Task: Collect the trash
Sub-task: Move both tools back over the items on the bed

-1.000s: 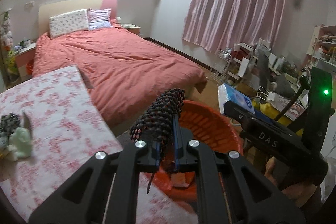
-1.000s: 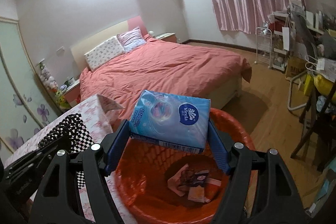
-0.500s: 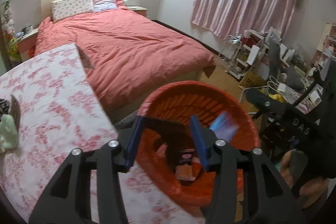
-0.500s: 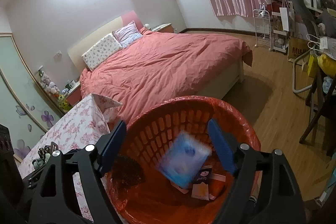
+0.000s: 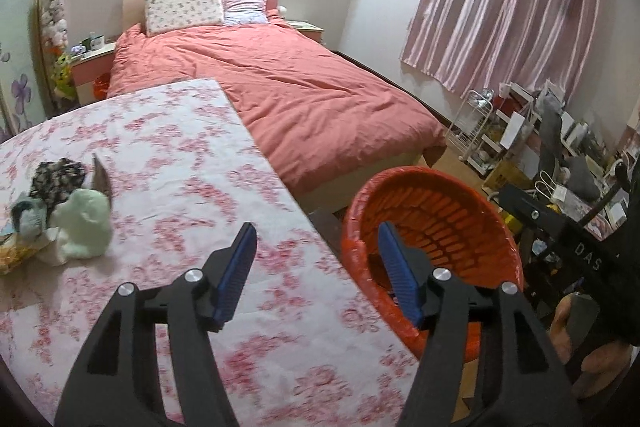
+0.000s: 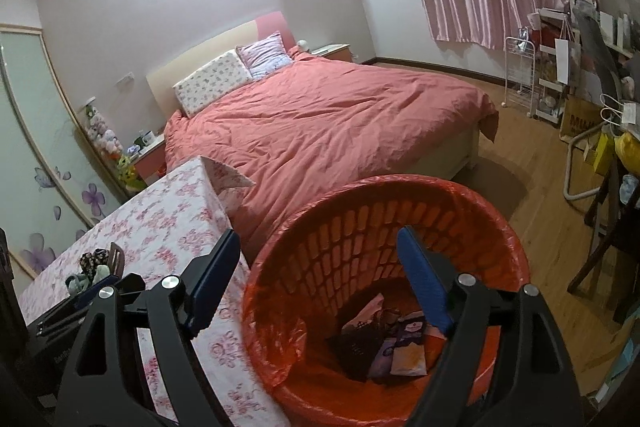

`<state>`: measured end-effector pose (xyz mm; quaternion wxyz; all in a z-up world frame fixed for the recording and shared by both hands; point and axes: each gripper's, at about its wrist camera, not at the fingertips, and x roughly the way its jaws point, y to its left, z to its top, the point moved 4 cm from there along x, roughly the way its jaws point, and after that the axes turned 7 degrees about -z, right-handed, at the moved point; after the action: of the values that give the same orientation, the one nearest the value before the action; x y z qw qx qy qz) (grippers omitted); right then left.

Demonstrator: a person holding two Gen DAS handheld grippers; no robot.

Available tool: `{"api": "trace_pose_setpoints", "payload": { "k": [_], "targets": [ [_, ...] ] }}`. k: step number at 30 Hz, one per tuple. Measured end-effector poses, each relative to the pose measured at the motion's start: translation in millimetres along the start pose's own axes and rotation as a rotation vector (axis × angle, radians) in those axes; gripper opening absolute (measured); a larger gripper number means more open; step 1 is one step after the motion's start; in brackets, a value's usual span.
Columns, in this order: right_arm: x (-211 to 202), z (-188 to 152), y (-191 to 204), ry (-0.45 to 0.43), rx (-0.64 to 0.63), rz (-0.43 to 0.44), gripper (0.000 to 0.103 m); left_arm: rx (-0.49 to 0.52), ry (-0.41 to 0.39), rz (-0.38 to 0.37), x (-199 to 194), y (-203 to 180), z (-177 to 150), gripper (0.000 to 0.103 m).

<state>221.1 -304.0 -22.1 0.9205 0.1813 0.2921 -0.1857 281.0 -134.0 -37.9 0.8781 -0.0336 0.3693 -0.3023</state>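
Observation:
An orange basket (image 6: 400, 183) lined with an orange bag stands beside the floral-clothed table (image 5: 168, 147). Wrappers and a dark chequered item (image 6: 356, 343) lie at its bottom. My right gripper (image 6: 318, 233) hangs open over the basket with nothing between its fingers. My left gripper (image 5: 317, 231) is over the table's right edge, its jaws opening and empty. On the table's left lie a pale green soft thing (image 5: 84, 223), a dark patterned piece (image 5: 58, 179) and a yellow packet (image 5: 12, 259). The basket (image 5: 432, 211) sits just right of the left gripper.
A bed with a salmon-pink cover (image 5: 288, 91) fills the room behind the table and basket. Shelves, bags and boxes (image 6: 560, 83) crowd the right wall under pink curtains. A chair's legs (image 6: 600, 247) stand on the wooden floor to the right.
The left gripper let go of the black chequered item into the basket and swung left over the table. The right gripper opened and its blue tissue pack fell into the basket.

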Motion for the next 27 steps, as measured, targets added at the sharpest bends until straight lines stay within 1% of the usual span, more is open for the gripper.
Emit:
{"api": "trace_pose_setpoints", "payload": {
  "k": [4,10,16,19,22,27],
  "targets": [
    [-1,0,5,-0.002,-0.010,-0.005,0.080,-0.017,-0.017,0.026,-12,14,2,0.062],
    [-2,-4,9,-0.001,-0.024,-0.004,0.080,-0.032,-0.039,0.038,-25,25,2,0.062],
    [-3,-4,3,-0.023,-0.045,-0.036,0.080,0.012,-0.075,0.105,-40,34,-7,0.063],
    [2,-6,0,-0.013,-0.039,-0.039,0.080,0.023,-0.088,0.146,-46,42,-10,0.066],
    [7,-9,0,-0.001,-0.037,-0.037,0.080,-0.002,-0.089,0.186,-50,59,-12,0.067],
    [8,-15,12,0.010,-0.069,-0.019,0.080,-0.062,-0.089,0.275,-62,103,-16,0.067]
  ]
}}
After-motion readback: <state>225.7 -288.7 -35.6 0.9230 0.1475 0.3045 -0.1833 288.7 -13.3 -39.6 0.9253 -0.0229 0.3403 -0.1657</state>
